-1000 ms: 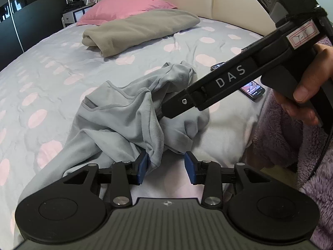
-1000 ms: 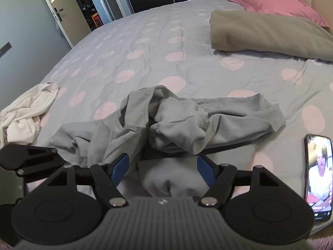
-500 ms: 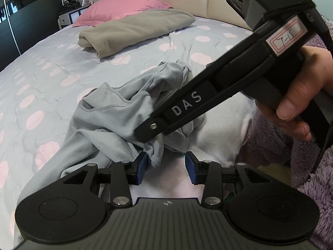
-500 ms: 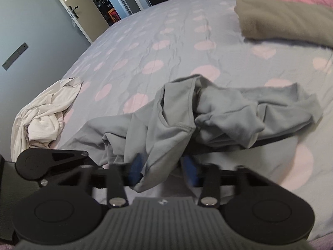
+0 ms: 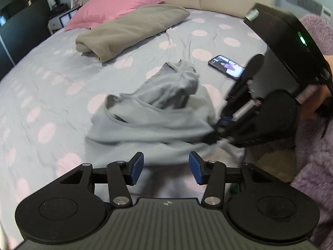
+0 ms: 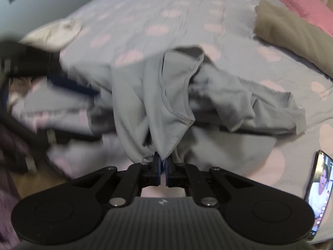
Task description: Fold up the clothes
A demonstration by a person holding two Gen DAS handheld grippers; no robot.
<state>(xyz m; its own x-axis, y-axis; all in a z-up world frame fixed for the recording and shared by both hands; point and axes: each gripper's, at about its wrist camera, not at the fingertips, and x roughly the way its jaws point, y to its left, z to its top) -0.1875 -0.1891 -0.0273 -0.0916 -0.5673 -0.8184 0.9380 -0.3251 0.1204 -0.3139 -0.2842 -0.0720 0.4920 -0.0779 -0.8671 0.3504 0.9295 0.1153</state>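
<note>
A crumpled grey shirt [image 5: 158, 116] lies on the dotted bedsheet [image 5: 52, 79] near the front edge of the bed. In the right wrist view my right gripper [image 6: 163, 166] is shut on a fold of the grey shirt [image 6: 166, 108] and lifts its near edge. In the left wrist view my left gripper [image 5: 165, 167] is open and empty, just short of the shirt's near edge. The right gripper [image 5: 223, 125] also shows there at the shirt's right side.
A folded tan blanket [image 5: 129, 29] and a pink pillow [image 5: 112, 8] lie at the head of the bed. A phone [image 5: 226, 66] with its screen lit lies to the right of the shirt. A white garment [image 6: 54, 33] lies at the far left.
My right gripper has closed on a fold of the grey shirt and pulled it up and toward the bed's edge. My left gripper has stayed open and drawn back a little.
</note>
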